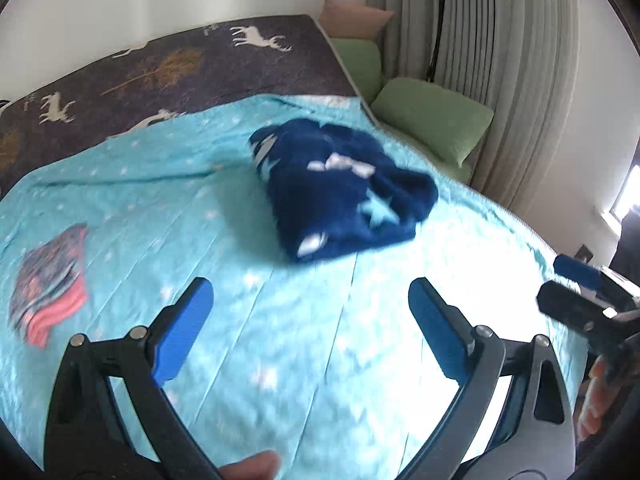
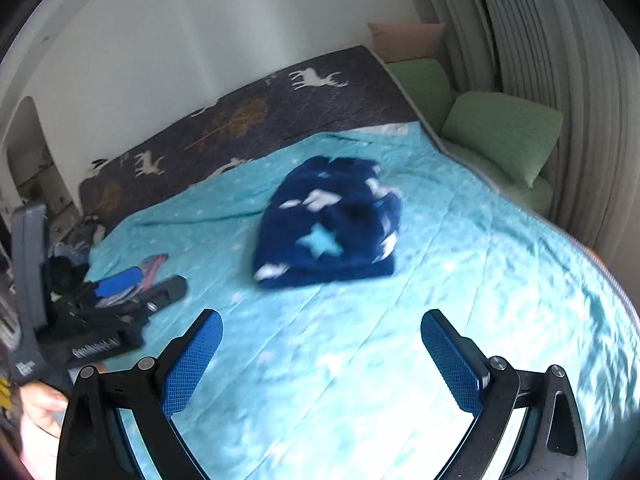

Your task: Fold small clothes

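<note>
A dark blue fleece garment with pale stars lies folded in a bundle on the turquoise quilt, ahead of both grippers. My left gripper hovers over the quilt short of it, jaws wide apart and nothing between them. My right gripper is likewise open and empty, also short of the bundle, and shows at the right edge of the left wrist view. A second small garment with red and pink stripes lies flat at the left of the quilt.
A dark deer-print blanket covers the far part of the bed by the white wall. Green pillows and a pink pillow sit at the far right by the grey curtain. The bed's edge curves along the right.
</note>
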Action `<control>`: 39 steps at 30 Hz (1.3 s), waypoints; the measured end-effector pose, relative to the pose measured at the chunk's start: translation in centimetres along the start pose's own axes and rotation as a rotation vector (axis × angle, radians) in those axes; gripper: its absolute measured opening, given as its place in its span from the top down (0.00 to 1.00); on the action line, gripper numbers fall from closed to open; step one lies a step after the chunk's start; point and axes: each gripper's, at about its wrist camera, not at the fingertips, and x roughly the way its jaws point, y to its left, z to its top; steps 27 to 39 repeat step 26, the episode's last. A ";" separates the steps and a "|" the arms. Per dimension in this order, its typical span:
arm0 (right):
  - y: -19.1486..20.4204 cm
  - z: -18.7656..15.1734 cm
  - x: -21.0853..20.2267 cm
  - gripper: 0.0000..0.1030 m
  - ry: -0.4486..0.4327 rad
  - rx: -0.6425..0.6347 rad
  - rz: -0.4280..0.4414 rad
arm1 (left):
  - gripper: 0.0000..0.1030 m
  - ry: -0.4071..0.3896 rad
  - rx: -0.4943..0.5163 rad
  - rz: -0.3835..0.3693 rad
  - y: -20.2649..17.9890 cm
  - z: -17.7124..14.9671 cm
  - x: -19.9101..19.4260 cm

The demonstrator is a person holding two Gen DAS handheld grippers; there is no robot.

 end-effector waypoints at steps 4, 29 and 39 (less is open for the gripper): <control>2.2 -1.4 -3.2 0.01 -0.044 -0.023 -0.011 | 0.05 -0.005 -0.053 0.020 0.7 -2.9 -4.1; 6.0 -4.5 -7.3 0.01 -0.081 -0.070 -0.107 | 0.05 -0.042 -0.040 0.036 -0.8 -6.8 -9.4; 6.0 -4.5 -7.3 0.01 -0.081 -0.070 -0.107 | 0.05 -0.042 -0.040 0.036 -0.8 -6.8 -9.4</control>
